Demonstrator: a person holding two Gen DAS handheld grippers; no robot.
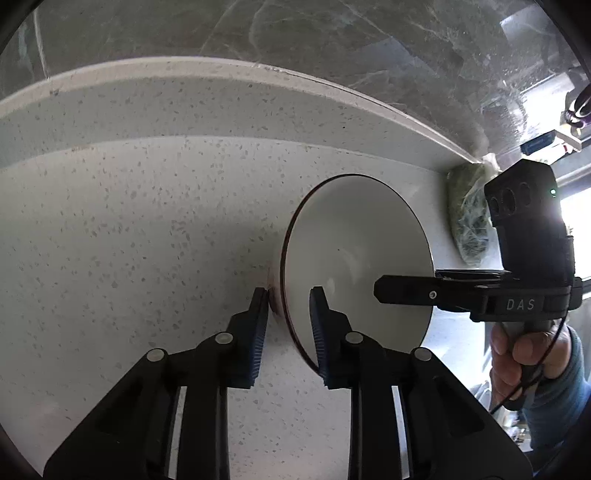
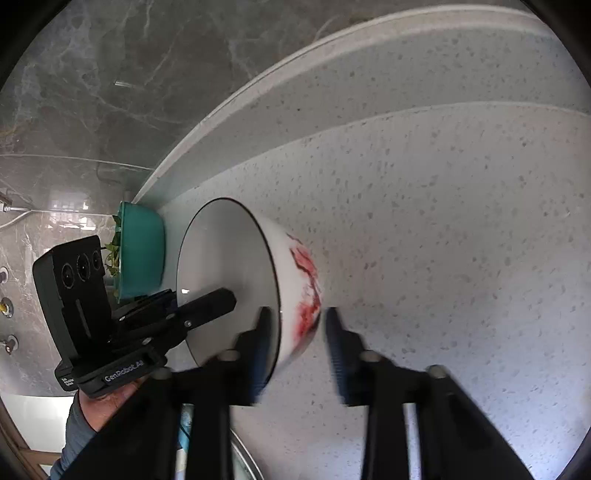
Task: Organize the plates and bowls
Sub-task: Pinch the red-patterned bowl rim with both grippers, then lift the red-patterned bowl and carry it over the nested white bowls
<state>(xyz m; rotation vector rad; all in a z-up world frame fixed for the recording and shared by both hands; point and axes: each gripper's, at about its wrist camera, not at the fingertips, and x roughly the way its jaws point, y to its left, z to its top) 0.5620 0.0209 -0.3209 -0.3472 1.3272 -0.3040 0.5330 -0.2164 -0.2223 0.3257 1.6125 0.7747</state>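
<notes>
A white bowl (image 1: 354, 251) with a dark rim and red pattern on its outside sits on the speckled counter (image 1: 129, 240). My left gripper (image 1: 288, 325) is open with its fingers astride the bowl's near rim, one outside and one inside. In the right wrist view the same bowl (image 2: 229, 273) shows its red flower pattern. My right gripper (image 2: 295, 347) is open and straddles the opposite rim, one finger inside and one outside. Each gripper shows in the other's view: the right gripper (image 1: 402, 290), the left gripper (image 2: 214, 306).
A low speckled backsplash ledge (image 1: 221, 107) and dark marble wall (image 1: 295, 33) run behind the bowl. A bag of greens (image 1: 467, 218) lies by the ledge. A teal bowl with leaves (image 2: 142, 251) stands beyond the white bowl. A metal rim (image 2: 243, 458) shows at the bottom.
</notes>
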